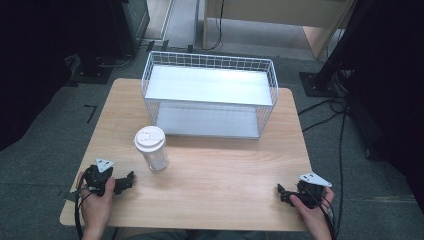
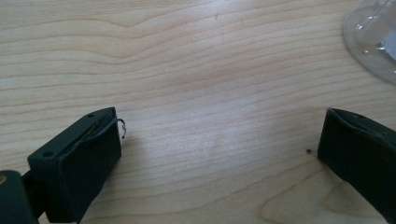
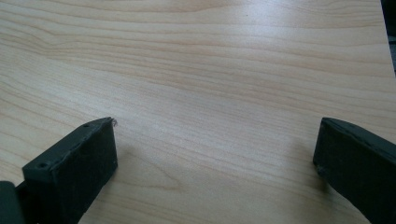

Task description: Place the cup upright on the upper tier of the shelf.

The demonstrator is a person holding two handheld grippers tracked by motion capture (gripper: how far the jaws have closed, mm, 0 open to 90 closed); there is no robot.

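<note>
A clear plastic jar (image 1: 152, 150) with a white lid stands upright on the wooden table (image 1: 210, 170), left of centre. My left gripper (image 1: 128, 182) rests near the front left corner, held by a hand, its jaws wide open over bare wood. The jar's base (image 2: 373, 37) shows at the top right of the left gripper view, apart from the jaws. My right gripper (image 1: 282, 194) lies near the front right corner, also hand-held, open with nothing between its jaws. In the right gripper view (image 3: 217, 140) the jaws stand far apart above plain tabletop.
A white wire shelf rack (image 1: 210, 95) with two levels stands at the table's back. Cables trail on the floor at the right (image 1: 330, 110). Dark equipment stands sit beyond the table's left and right sides.
</note>
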